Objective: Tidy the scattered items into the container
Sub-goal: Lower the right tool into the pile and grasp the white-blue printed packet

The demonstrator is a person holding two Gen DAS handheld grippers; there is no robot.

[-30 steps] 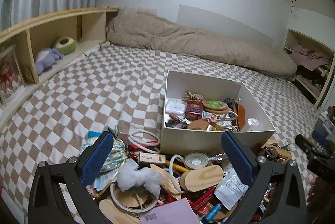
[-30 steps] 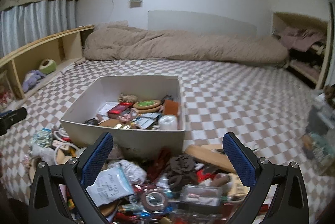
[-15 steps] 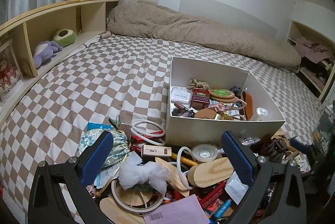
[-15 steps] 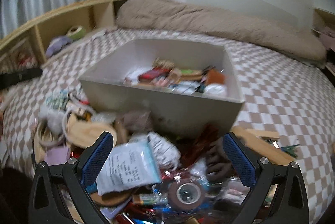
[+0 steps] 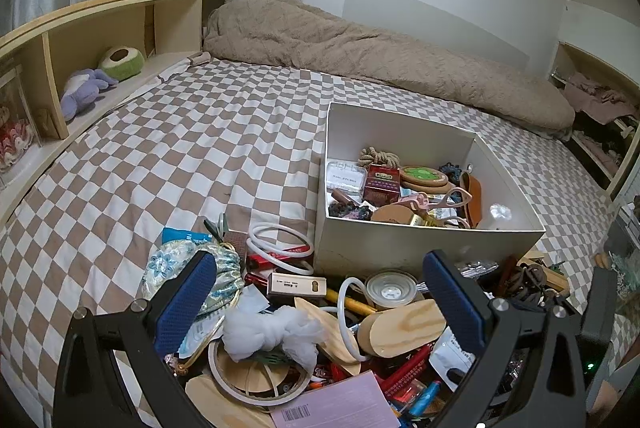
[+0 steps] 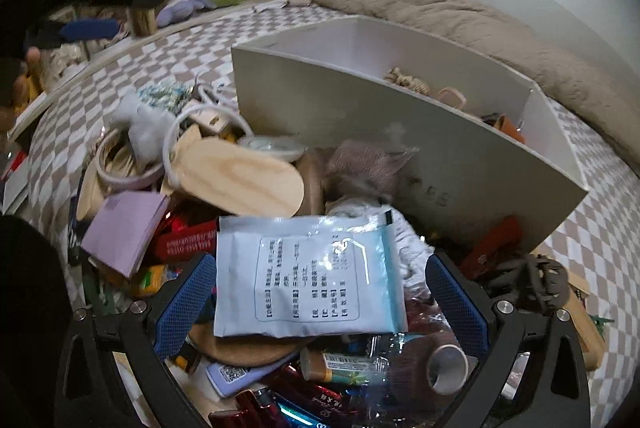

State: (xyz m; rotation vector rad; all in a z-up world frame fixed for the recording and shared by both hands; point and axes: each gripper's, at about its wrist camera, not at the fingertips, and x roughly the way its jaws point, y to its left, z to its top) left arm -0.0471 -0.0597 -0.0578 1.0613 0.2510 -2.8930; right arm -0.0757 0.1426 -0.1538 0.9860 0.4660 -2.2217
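Note:
A white box (image 5: 424,248) (image 6: 400,131) sits on the checkered bed, partly filled with small items. A heap of clutter lies in front of it: a wooden oval (image 5: 404,326) (image 6: 244,179), white fluff (image 5: 276,330), a tape roll (image 5: 390,290), a pink pad (image 5: 340,408). My left gripper (image 5: 320,308) hangs open above the heap. My right gripper (image 6: 320,308) is open and low over the pile, its fingers either side of a pale blue sachet (image 6: 316,276) with printed text. The sachet lies flat, not gripped.
A brown duvet (image 5: 380,55) lies along the far wall. A wooden shelf (image 5: 100,39) with plush toys runs along the left. Open checkered bedspread (image 5: 160,155) stretches left of the box. The other gripper (image 6: 92,11) shows at the right view's upper left.
My right gripper has dropped down and forward, close over the pile, so the blue sachet now lies between its fingers. The left gripper has shifted only slightly.

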